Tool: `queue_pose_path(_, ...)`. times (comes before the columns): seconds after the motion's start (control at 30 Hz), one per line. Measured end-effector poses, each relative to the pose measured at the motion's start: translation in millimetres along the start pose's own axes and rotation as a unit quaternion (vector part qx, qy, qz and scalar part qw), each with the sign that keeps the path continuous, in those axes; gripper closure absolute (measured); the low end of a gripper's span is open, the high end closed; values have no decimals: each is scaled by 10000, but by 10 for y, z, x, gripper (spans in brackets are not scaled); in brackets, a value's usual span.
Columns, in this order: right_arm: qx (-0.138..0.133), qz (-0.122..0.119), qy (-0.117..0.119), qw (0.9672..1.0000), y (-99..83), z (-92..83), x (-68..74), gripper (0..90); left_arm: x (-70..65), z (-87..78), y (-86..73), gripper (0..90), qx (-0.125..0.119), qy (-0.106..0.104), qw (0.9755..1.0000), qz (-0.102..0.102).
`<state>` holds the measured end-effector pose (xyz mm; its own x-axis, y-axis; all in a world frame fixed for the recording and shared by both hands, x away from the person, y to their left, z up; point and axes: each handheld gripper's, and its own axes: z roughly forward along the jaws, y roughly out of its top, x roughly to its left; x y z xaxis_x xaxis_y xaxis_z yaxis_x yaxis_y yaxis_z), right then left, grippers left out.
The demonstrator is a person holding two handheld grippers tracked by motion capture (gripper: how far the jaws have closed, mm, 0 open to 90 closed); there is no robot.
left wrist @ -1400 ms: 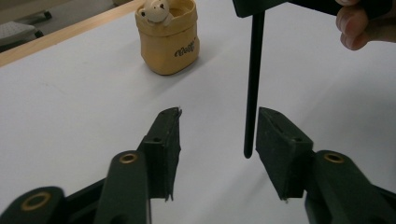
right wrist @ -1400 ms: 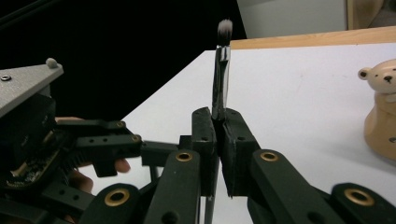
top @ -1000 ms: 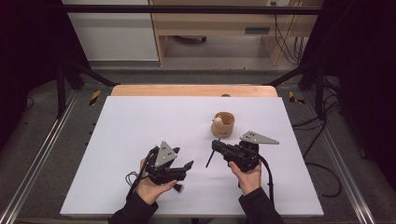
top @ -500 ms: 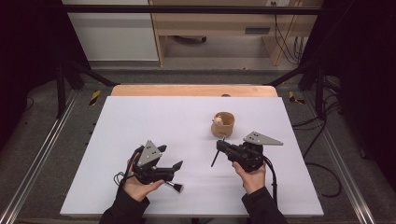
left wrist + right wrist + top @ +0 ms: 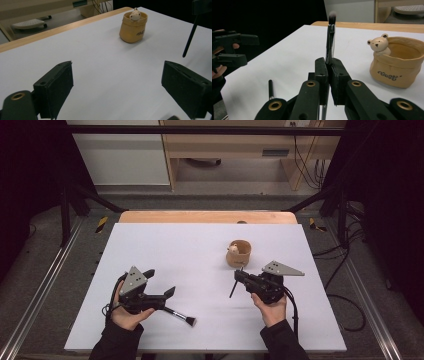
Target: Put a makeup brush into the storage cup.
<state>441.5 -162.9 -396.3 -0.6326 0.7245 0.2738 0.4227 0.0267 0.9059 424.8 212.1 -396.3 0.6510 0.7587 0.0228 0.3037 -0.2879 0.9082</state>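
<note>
- Your left gripper [image 5: 161,282] is sitting at the near left of the white table [image 5: 165,250], cradled in your left hand [image 5: 125,312], with its tips pointing toward the middle of the table.
- Its jaws have just been opening and are now standing wide apart; in the left gripper view there is nothing between the two pads but bare table.
- A brush [image 5: 181,316] is lying flat on the table just in front of that gripper, toward the near edge, its dark handle starting close under the gripper and its bristle head pointing right. It is lying loose, out of the jaws.
- Your right gripper [image 5: 239,276] is resting at the near right of the table in your right hand [image 5: 272,307], aiming left.
- Its jaws are pressed tightly together on a second brush [image 5: 330,37], clamping the thin handle partway along. In the right gripper view the bristle end is sticking up beyond the pads; in the high view the handle is hanging down at a slant toward the table.
- A small tan pot [image 5: 239,254] with a bear figure [image 5: 380,45] on its rim is standing upright near the right gripper, on its far side, apart from both brushes.
</note>
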Motion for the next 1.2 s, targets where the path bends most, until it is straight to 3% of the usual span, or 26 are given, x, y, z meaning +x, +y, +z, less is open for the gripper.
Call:
queue_pose_path(0.5, -17, -120, -170, 9998, 20, -36, -38, 853, 181, -142, -116, 56, -42, 89, 10000, -13)
queue_pose_path(0.87, -64, -170, -254, 9995, 43, -58, -79, 853, 329, -217, -208, 45, -7, 256, 9996, -136)
queue_pose_path(1.2, -82, -235, -321, 9992, 66, -44, -94, 853, 382, -239, -253, 43, 14, 299, 9994, -193)
